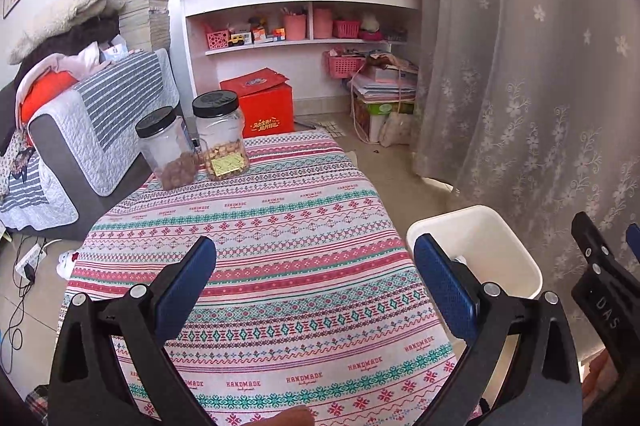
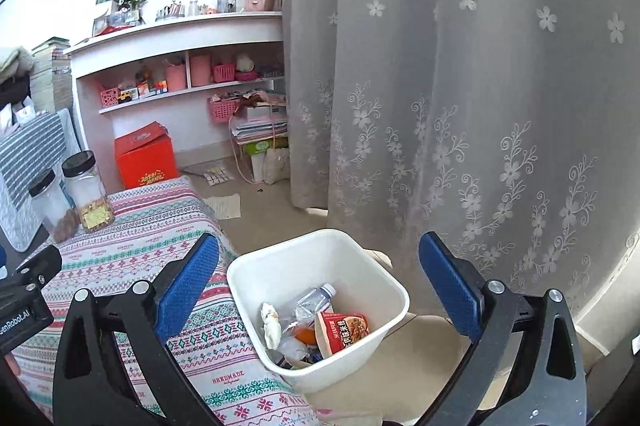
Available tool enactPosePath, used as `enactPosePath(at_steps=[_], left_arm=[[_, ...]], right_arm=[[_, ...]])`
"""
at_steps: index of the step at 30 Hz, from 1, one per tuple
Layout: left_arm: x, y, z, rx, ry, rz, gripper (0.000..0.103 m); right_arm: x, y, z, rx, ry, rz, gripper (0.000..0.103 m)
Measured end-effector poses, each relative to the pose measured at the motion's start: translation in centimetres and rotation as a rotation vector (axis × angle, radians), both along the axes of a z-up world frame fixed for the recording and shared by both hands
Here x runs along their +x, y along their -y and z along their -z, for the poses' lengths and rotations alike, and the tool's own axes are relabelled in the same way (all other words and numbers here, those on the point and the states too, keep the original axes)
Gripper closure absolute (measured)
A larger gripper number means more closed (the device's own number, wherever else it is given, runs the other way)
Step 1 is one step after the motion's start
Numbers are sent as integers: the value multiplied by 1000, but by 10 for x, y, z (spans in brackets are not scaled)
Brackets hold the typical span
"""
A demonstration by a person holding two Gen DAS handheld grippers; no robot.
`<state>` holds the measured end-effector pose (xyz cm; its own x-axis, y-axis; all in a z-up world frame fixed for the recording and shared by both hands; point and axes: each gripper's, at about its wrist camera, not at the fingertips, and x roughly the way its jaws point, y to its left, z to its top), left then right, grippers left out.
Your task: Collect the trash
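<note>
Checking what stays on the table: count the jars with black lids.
2. Both stand at the table's far corner: one jar holds brown snacks, the other jar, touching it, holds pale ones.

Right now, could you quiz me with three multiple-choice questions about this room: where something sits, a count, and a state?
1. Where is the white bin?
A. on the table
B. on the floor beside the table
C. on the shelf

2. How many black-lidded jars stand on the table?
A. two
B. three
C. five

3. The right gripper is:
A. shut on a bottle
B. shut, empty
C. open, empty

Answers: 1 B, it stands at the cloth's edge. 2 A, both at the far end. 3 C, pads wide apart, nothing between.
</note>
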<state>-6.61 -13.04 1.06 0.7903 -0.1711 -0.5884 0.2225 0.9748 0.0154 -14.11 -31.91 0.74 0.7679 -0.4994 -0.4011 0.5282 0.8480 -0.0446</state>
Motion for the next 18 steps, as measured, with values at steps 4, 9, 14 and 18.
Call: enactPosePath(at_steps=[4,9,14,18], left_arm=[[7,-9,8,-20,-16,-10,7],[14,-12,14,-30,-29,-9,7],[16,-13,17,-31,-35,-9,7],[19,-15,20,-34,-45,-20,7]], right_arm=[[3,-7,2,-48,25,11,7],[15,-7,9,-42,-4,10,7],[18,-13,12,-42,-10,-10,7],[19,-14,12,-39,-8,-18,7]])
